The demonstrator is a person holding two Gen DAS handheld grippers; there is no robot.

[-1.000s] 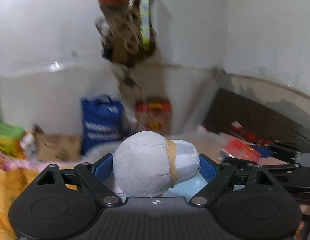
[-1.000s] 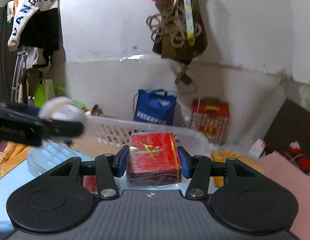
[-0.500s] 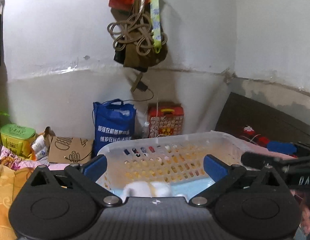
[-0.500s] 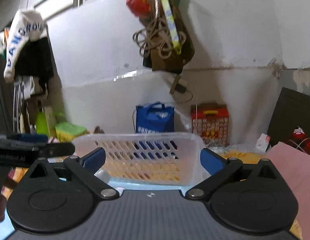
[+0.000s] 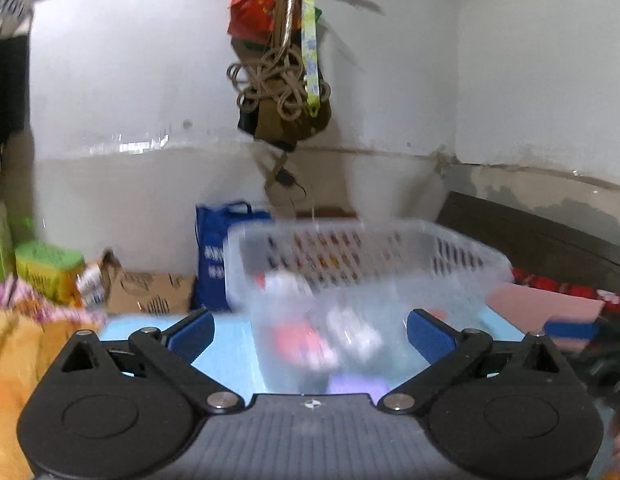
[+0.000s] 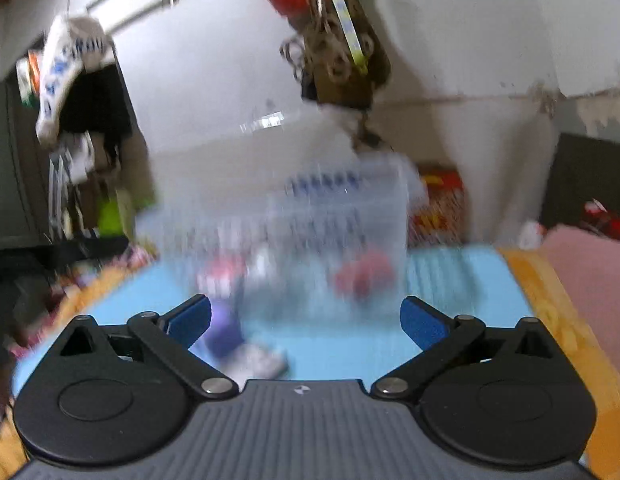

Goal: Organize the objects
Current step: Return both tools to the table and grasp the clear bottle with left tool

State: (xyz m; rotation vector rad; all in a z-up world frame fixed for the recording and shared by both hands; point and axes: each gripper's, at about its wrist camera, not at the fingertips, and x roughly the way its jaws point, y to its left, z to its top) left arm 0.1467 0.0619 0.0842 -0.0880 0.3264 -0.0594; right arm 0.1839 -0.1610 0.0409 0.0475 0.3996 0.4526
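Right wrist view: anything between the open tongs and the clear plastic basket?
Yes. A blurred purple-and-white object lies on the light blue mat, between the right tongs and the clear perforated plastic basket.

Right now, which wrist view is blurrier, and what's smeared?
Right wrist: heavy motion blur, basket and its contents smeared, blue mat soft. Left wrist: milder, basket blurred but its holes readable, wall sharp. Both gripper bodies stay crisp.
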